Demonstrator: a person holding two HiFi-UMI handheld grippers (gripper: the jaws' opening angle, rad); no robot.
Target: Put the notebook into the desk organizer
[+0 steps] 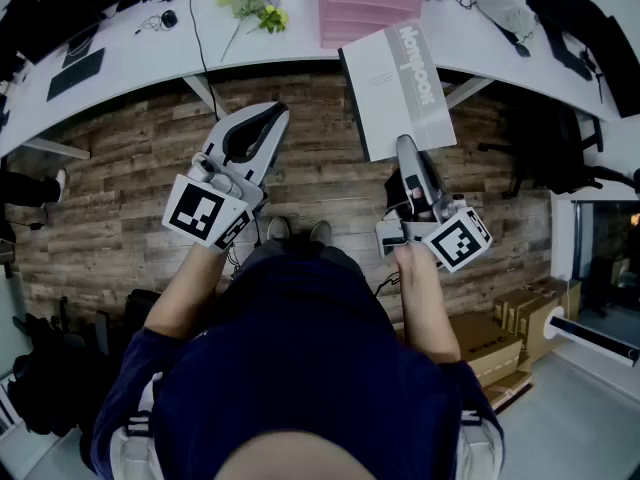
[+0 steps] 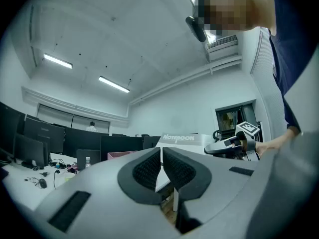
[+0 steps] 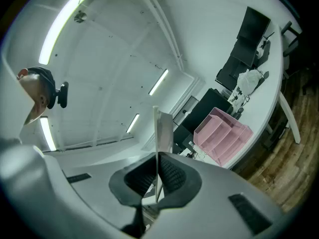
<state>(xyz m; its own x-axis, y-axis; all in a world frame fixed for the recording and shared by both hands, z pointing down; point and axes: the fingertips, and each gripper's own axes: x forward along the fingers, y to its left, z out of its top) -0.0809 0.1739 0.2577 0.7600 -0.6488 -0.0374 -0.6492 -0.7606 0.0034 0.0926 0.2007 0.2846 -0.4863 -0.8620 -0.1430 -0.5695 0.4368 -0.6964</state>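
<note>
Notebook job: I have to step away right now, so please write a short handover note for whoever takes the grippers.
Right gripper: shut on the notebook's edge, holding it in the air at the front edge of the desk.
Left gripper: shut, empty, off to the side.
Desk organizer: pink, on the desk just beyond the notebook.
Done: notebook picked up.
Left: carry it forward, slide it into the organizer, release.
</note>
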